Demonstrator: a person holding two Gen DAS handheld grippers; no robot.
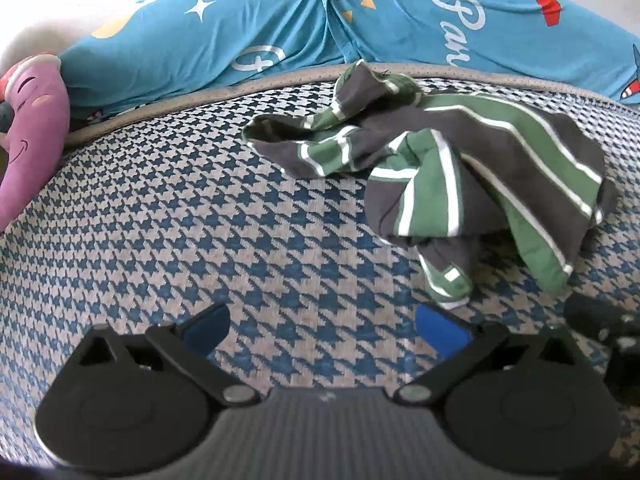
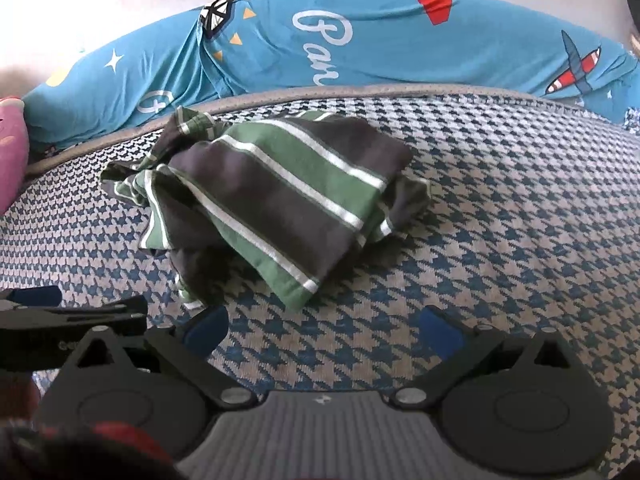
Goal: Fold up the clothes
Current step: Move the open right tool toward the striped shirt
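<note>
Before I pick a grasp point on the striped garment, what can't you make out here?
- Striped garment: crumpled; both views hide its type, collar and hems in its own folds.
- Purple plush: cut off by the left wrist view's left edge.
- Blue printed bedding: lettering hidden behind the mattress edge.

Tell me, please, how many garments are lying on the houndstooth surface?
1: a crumpled striped garment lies on the houndstooth surface, ahead of both open grippers; the heap could hide another piece.
</note>
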